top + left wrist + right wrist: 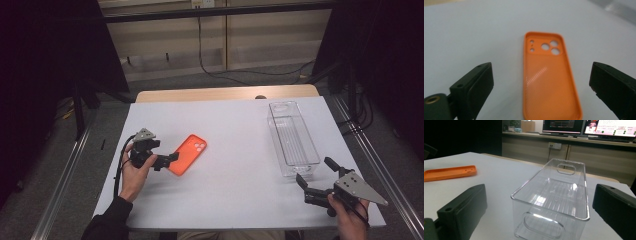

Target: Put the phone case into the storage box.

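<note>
The case (188,154) lies flat on the table (235,200) at about nine o'clock, well apart from the bin (292,140) at three. The left gripper (171,158) straddles its near end, jaws wide, gripping nothing. The right gripper (314,181) waits by the bin, jaws wide and empty. Judged step: grasping the case; next, close on its edges.

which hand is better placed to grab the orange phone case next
Left. The left gripper sits right at the orange phone case, open jaws either side of it. The right gripper faces the clear bin.

Phone case (188,154) lies left of bin (292,140) (well apart).
</note>
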Demonstrator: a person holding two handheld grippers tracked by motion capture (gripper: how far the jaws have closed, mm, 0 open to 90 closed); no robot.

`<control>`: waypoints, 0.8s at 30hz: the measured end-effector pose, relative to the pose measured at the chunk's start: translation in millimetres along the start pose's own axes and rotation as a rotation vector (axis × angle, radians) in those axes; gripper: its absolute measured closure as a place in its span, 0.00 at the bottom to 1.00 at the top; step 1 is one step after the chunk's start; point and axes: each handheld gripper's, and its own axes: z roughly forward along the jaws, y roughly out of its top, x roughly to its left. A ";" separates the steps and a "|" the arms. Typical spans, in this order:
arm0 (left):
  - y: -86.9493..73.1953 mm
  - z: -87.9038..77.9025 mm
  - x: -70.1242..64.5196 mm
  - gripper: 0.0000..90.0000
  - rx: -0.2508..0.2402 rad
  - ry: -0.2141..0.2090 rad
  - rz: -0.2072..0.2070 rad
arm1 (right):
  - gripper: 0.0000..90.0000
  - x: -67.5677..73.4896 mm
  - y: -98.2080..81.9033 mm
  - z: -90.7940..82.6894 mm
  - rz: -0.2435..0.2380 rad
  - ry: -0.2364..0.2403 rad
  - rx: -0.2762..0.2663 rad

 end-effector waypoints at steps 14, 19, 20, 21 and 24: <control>5.1 16.2 -14.3 0.09 0.139 -0.042 0.014 | 0.00 -0.2 0.1 0.2 -0.001 0.002 -0.001; 9.4 22.9 -17.7 0.07 0.146 -0.054 0.008 | 0.00 -0.1 0.0 0.2 0.000 0.005 0.001; 11.2 24.0 -16.8 0.07 0.165 -0.044 0.007 | 0.00 -0.1 0.0 0.1 0.000 0.005 0.000; 12.9 25.6 -15.9 0.07 0.179 -0.043 0.000 | 0.00 -0.1 -0.1 0.1 0.000 0.003 -0.002; 16.9 32.0 -9.9 0.07 0.204 -0.077 -0.024 | 0.00 -0.2 0.0 0.2 0.001 0.002 -0.003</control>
